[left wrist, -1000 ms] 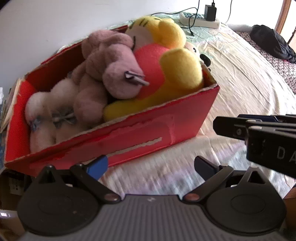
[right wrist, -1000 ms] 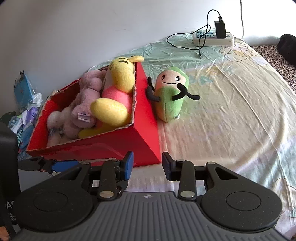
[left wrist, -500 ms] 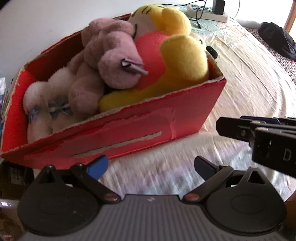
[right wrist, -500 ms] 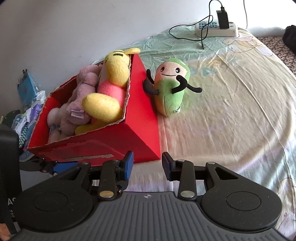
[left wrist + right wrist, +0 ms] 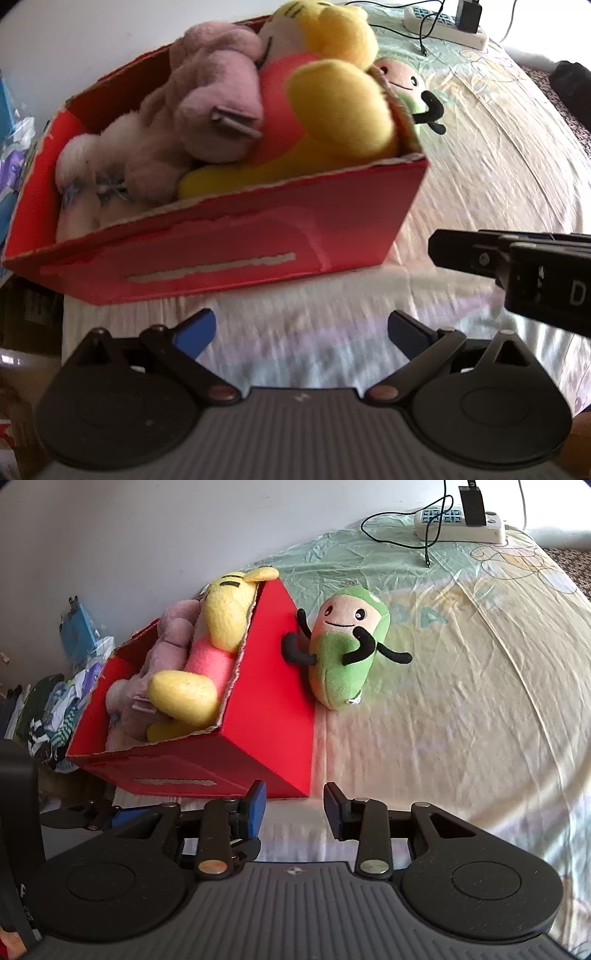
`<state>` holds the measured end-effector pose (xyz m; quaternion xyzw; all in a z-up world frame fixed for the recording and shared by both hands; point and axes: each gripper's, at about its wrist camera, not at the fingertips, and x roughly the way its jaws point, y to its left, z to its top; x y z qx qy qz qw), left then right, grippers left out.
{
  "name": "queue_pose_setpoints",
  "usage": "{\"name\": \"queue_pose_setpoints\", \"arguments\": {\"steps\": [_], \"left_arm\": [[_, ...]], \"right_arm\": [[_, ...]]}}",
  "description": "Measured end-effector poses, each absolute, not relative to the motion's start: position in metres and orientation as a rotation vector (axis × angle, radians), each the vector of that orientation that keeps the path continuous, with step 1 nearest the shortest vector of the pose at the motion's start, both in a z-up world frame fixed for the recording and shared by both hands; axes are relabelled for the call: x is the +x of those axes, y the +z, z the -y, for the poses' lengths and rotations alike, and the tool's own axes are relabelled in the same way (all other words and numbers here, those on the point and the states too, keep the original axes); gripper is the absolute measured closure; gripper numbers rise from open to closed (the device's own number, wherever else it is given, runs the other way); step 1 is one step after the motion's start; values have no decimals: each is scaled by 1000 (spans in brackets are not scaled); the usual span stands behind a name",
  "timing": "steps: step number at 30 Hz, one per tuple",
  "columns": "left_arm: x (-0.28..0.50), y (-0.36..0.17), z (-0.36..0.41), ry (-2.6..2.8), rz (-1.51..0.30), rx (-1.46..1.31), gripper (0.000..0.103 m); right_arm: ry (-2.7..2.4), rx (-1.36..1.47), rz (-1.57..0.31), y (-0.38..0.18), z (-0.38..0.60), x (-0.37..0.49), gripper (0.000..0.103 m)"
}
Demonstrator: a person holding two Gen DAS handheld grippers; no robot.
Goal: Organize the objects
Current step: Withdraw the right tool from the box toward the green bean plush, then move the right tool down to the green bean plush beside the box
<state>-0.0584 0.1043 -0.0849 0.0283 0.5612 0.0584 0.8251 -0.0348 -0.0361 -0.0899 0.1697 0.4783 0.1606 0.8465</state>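
From the left wrist, the red box (image 5: 229, 254) fills the view on the bed (image 5: 498, 177), directly ahead of the left gripper (image 5: 301, 330), whose jaws stand wide and empty. The box holds a yellow bear (image 5: 332, 107), a pink plush (image 5: 218, 99) and a whitish plush (image 5: 85, 173). The right gripper (image 5: 480, 254) reaches in just right of the box.

From the right wrist, the right gripper (image 5: 291, 806) is partly open, empty, near the box's (image 5: 273, 686) corner. A green plush (image 5: 343, 661) leans against the box's right wall. A power strip (image 5: 460, 524) lies well behind the box.
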Motion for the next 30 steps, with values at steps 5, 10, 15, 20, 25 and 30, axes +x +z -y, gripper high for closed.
{"name": "queue_pose_setpoints", "arguments": {"steps": [5,10,15,20,25,30], "left_arm": [[-56,-85,-93,160,-1201,45,3],[-53,-85,-77,186,-1204,35,3],[-51,-84,-61,207,-1205,29,3],[-54,-83,-47,227,-1208,21,3],[-54,-84,-38,246,-1212,13,3],[-53,-89,-27,252,-1213,15,3]], "right_arm": [[368,359,-1030,-95,52,-30,66],[402,350,-1042,-97,66,-28,66],[429,342,-1048,-100,79,-26,65],[454,343,-1060,-104,91,-23,64],[477,346,-1070,-107,103,-21,61],[490,352,-1074,-110,113,-20,60]]}}
